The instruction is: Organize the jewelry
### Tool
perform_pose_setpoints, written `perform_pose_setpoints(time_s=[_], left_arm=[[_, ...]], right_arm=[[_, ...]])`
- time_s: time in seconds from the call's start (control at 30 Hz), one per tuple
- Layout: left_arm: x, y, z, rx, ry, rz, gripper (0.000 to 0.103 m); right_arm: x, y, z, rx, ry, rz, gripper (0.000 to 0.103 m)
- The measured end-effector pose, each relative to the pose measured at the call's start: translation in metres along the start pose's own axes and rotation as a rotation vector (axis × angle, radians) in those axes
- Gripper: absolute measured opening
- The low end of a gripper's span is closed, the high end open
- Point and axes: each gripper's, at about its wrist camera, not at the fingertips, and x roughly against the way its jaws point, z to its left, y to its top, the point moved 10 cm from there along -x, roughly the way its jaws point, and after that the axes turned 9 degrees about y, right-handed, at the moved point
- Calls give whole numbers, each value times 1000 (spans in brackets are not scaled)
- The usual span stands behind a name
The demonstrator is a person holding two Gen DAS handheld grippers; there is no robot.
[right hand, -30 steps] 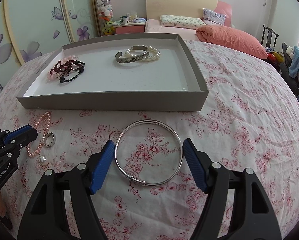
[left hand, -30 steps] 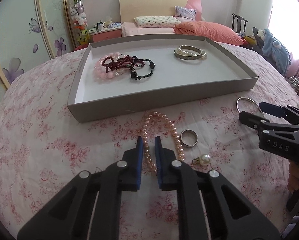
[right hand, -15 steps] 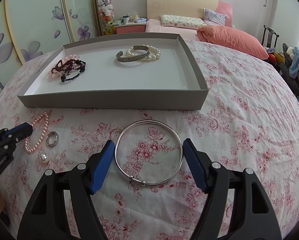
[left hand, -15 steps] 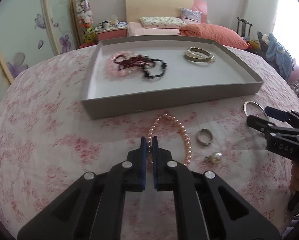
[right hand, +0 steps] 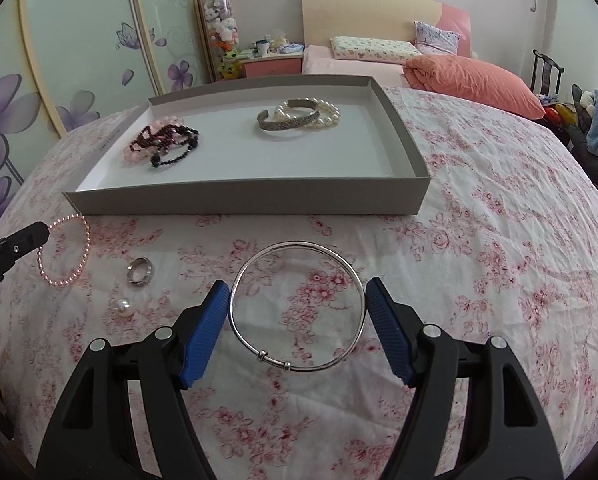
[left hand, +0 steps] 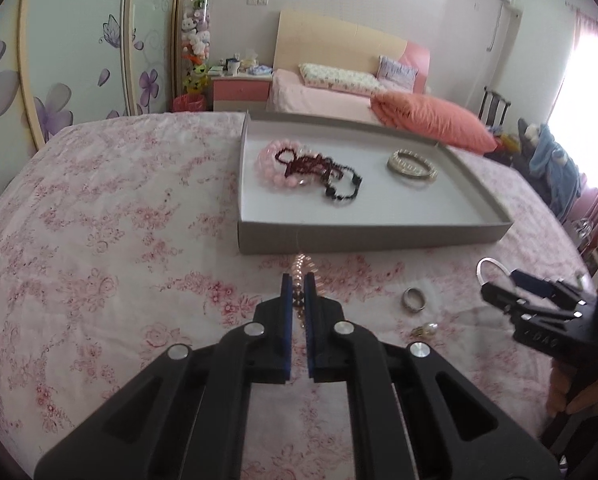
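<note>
My left gripper (left hand: 297, 280) is shut on the pink pearl bracelet (right hand: 65, 256), which hangs lifted above the floral cloth in front of the grey tray (right hand: 243, 202). In the left wrist view only a few beads (left hand: 301, 268) show between the pads. My right gripper (right hand: 297, 292) is open, its blue pads on either side of a thin silver bangle (right hand: 299, 306) lying on the cloth. The tray holds a pile of pink and dark bead bracelets (right hand: 163, 142) and a silver cuff with a white pearl bracelet (right hand: 299, 116).
A silver ring (right hand: 140, 271) and a loose pearl earring (right hand: 123, 306) lie on the cloth left of the bangle. The right gripper (left hand: 539, 296) shows at the right edge of the left wrist view. A bed with an orange pillow (right hand: 471, 80) stands behind.
My left gripper closed on the pink pearl bracelet and lifted it off the cloth, moving left. The right gripper stayed open around the bangle.
</note>
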Motion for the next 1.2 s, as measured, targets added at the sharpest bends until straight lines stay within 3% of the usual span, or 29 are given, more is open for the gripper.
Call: perform_pose_setpoints(time_s=[0.33,0.77,1.2], left_arm=[[20,6,-11,3,-44,-39,6],[23,9,-8,17,-43,-53,6],[49,25,-15,21,-58,-141,6]], right_arm=[[12,3,13,19,31,-35,70],[21,6,15,21,33,-65,70],[69,39,27,63,35,-263,70]])
